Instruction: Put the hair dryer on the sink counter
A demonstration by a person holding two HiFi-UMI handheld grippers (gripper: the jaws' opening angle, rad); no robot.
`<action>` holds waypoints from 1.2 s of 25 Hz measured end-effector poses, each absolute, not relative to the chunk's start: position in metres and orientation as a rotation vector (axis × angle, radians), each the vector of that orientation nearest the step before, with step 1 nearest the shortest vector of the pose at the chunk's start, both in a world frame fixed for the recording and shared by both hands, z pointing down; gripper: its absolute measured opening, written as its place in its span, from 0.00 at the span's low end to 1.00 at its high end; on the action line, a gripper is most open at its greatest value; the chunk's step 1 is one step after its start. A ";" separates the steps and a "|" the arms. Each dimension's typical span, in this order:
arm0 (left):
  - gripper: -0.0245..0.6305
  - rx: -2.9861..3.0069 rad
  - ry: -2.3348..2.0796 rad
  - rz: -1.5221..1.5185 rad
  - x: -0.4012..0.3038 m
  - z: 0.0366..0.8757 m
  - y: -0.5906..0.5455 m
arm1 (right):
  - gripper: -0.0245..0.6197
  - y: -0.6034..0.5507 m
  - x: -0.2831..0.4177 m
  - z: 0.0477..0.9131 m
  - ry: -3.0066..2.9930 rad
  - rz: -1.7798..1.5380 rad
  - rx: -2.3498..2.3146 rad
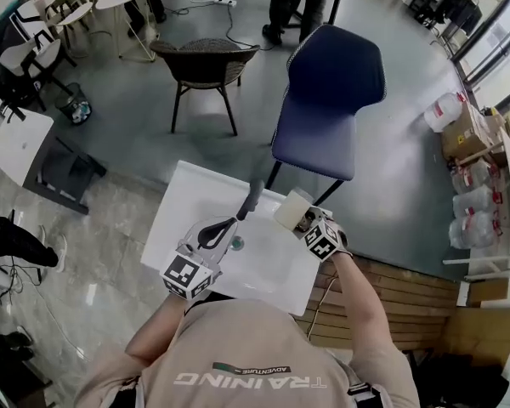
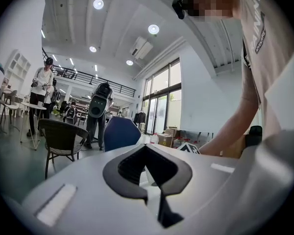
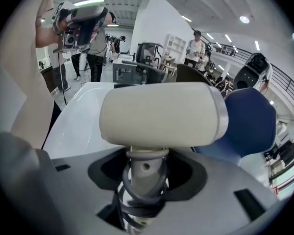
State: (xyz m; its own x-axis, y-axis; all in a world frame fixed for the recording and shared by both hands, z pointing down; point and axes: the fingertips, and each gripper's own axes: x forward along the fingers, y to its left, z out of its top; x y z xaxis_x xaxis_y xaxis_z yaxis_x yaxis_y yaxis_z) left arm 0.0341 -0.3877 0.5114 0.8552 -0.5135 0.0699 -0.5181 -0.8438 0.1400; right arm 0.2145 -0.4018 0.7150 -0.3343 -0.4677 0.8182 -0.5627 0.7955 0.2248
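Cream hair dryer [image 1: 291, 209], the only one, is up in the right gripper [image 1: 306, 221], whose jaws are closed on its handle [image 3: 143, 173], above the right back edge of the one white sink [image 1: 183, 195]. The left gripper [image 1: 223, 229] hovers over the basin, and its jaws seem pressed together with nothing between them. One faucet [image 1: 252, 199]; one blue chair [image 1: 331, 100] and one wicker chair [image 1: 206, 62] stand behind.

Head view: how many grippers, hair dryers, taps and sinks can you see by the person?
grippers: 2, the left gripper and the right gripper
hair dryer: 1
tap: 1
sink: 1
Total: 5
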 end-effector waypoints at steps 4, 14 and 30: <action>0.05 2.868 -0.845 0.066 0.028 0.518 -0.386 | 0.37 -0.403 0.219 0.734 -1.973 0.180 0.726; 0.05 2.837 -0.927 0.070 0.021 0.518 -0.378 | 0.37 -0.411 0.225 0.768 -1.881 0.227 0.588; 0.05 2.796 -0.968 0.078 0.010 0.525 -0.374 | 0.37 -0.414 0.232 0.801 -1.777 0.241 0.506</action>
